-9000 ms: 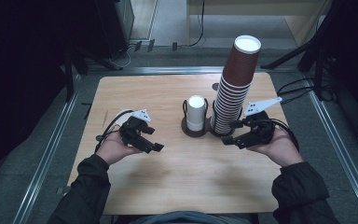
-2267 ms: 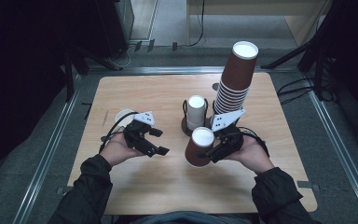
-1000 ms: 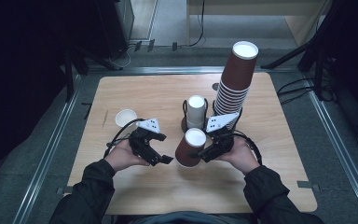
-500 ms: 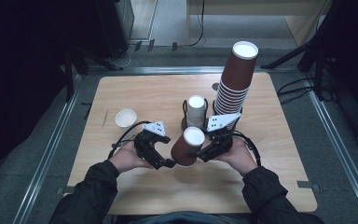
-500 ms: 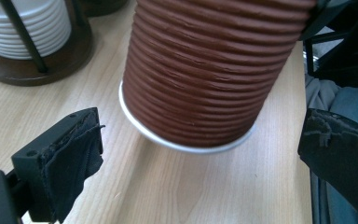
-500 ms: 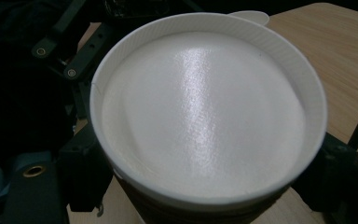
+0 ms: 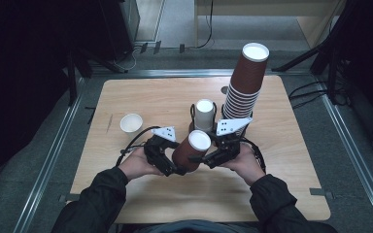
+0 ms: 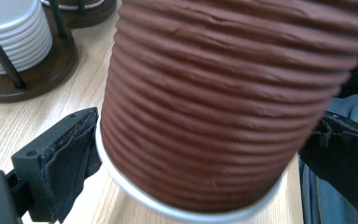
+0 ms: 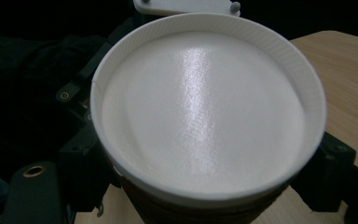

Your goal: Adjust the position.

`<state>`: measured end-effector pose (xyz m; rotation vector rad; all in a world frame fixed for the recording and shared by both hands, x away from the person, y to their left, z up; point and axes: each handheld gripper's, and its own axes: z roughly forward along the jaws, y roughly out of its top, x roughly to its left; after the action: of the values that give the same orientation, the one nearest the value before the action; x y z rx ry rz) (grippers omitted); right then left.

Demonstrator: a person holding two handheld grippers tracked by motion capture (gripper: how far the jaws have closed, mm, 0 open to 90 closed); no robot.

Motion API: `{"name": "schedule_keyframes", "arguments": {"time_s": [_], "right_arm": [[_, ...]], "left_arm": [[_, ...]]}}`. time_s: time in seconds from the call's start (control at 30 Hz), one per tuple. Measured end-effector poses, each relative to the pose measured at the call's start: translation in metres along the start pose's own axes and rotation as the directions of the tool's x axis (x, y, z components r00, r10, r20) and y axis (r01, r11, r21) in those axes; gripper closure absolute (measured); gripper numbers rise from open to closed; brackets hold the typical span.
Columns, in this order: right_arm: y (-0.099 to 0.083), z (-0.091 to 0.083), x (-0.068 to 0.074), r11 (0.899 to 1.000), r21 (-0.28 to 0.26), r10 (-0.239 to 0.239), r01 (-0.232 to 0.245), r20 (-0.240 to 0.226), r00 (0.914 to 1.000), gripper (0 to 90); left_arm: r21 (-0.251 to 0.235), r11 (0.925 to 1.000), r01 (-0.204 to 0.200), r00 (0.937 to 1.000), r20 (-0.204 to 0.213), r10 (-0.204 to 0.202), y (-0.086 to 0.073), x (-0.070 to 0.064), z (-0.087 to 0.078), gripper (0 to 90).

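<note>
Our left gripper (image 7: 167, 164) has its jaws on either side of the lower rim of an upside-down ribbed brown paper cup (image 7: 190, 150), touching it. Our right gripper (image 7: 212, 158) clamps the cup's upper end. We judge it light, easily crushed; hold gently by the stiffer rim.

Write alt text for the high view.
Two hand-held grippers, left gripper and right gripper, grip one tilted brown paper cup between them over a wooden table. Behind stand a tall brown cup stack, a white cup holder and a lone white cup.
</note>
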<state>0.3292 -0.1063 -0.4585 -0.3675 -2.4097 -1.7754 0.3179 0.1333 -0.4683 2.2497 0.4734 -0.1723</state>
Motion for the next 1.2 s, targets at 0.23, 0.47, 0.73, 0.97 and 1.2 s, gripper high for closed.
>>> {"name": "schedule_keyframes", "arguments": {"time_s": [0.23, 0.47, 0.73, 0.97, 1.2], "right_arm": [[0.003, 0.002, 0.004, 0.999, -0.049, 0.013, -0.014, -0.019, 0.9997, 18.9], [0.003, 0.005, 0.006, 0.998, -0.057, 0.020, -0.022, -0.027, 0.9994, 19.2], [0.004, 0.004, 0.003, 0.999, -0.018, 0.050, -0.050, -0.026, 0.9984, 19.9], [0.006, -0.003, 0.003, 0.998, 0.049, 0.026, -0.028, 0.024, 0.9994, 15.6], [0.004, -0.008, 0.002, 0.993, 0.114, 0.017, -0.023, 0.052, 0.9985, 15.9]], "left_arm": [[-0.004, 0.9999, -0.013, 0.9999, 0.010, 0.013, 0.003, -0.002, 0.006, 0.0], [-0.016, 0.9993, -0.034, 0.9994, -0.011, 0.033, 0.003, -0.003, 0.002, 5.7], [0.004, 0.9993, -0.038, 0.9993, 0.006, 0.038, 0.004, -0.002, 0.000, 11.0], [0.015, 0.9998, -0.010, 0.9999, -0.001, 0.010, 0.000, 0.004, -0.011, 11.2], [0.034, 0.9992, -0.022, 0.9992, -0.034, 0.023, -0.002, 0.008, -0.024, 11.0]]}}
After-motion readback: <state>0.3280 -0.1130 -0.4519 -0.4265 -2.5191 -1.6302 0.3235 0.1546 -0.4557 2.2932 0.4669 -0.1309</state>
